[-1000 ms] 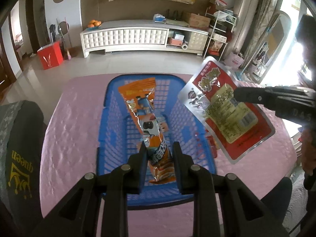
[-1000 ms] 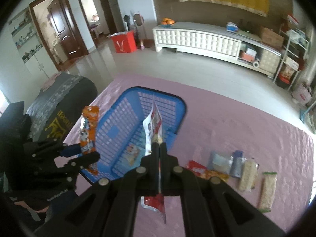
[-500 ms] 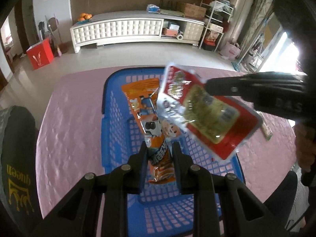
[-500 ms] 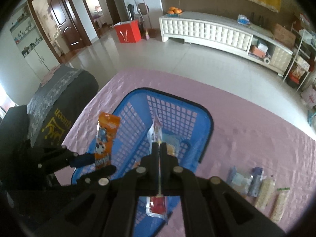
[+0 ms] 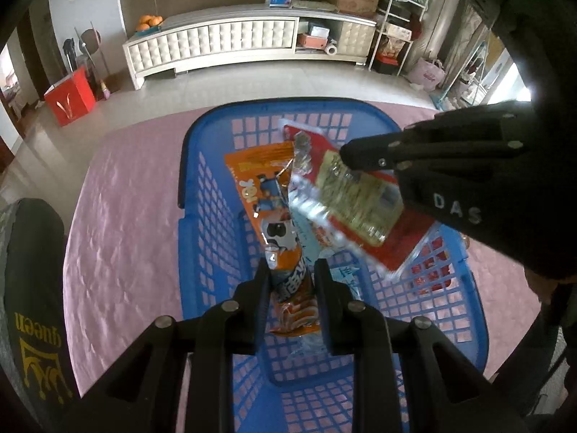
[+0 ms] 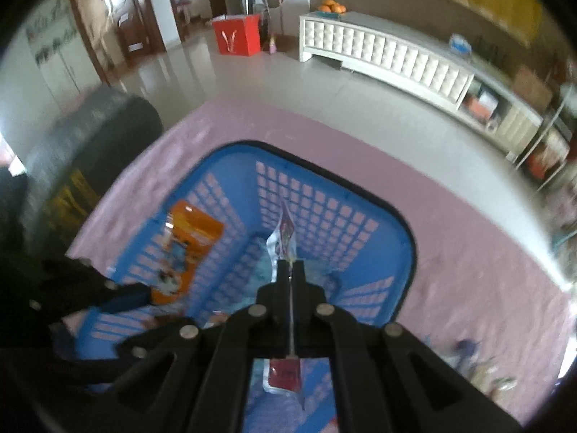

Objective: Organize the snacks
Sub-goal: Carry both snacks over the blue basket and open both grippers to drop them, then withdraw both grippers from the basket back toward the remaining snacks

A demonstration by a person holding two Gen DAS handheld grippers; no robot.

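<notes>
Over a blue basket point(image 5: 202, 223) set on a pink-covered desk point(image 5: 119, 216), two hand-held grippers each carry a snack down toward its open top. At left, the left gripper point(image 5: 290, 288) has its jaws clamped on the lower end of an orange snack pack point(image 5: 267, 195); the pack's long axis runs straight ahead from the jaws, out over the basket floor toward the far rim, slightly tilted to the left. It hangs inside the basket's walls, nearer the left wall, and whether its far end touches the floor cannot be told. Other small packets lie on the basket floor beneath it.

At right, the right gripper point(image 6: 290, 270) has its jaws closed flat on a red and clear pouch point(image 5: 357, 198), gripped edge-on so that its own camera sees only a thin sliver ahead and a red end point(image 6: 285, 375) trailing below. The pouch slopes across the basket's right half, just beside the orange pack and partly overlapping it from above. Both arms point downward into the basket; the judgement is that release is the coming step, and the pouch, lying on top, looks better placed to drop first. More snacks point(image 6: 483, 371) wait, blurred, on the desk near its right edge.
</notes>
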